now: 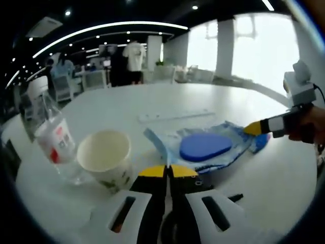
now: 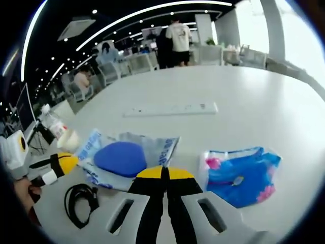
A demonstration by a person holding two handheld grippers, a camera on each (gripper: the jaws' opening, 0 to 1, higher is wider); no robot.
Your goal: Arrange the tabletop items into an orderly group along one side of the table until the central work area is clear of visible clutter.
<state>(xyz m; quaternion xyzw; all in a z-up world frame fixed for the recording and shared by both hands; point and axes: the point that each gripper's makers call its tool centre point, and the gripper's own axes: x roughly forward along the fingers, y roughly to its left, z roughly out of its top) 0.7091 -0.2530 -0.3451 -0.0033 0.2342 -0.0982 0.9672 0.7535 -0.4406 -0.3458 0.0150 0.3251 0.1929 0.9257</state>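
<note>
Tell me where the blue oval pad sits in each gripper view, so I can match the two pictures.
Left gripper view: the blue oval pad lies right of centre, just above that view's own jaw tips, on a clear plastic wrapper.
Right gripper view: it lies lower left of centre, left of the jaw tips.
Shared landmark: the long white strip beyond it.

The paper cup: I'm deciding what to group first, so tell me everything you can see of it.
The paper cup is cream-white with a rolled rim and a faint green print low on its wall. It stands upright and looks empty, on the white table, right beside a clear plastic bottle with a red-and-white label; whether they touch is unclear. It sits just ahead of the left tongs, which are shut and not holding it.
</note>
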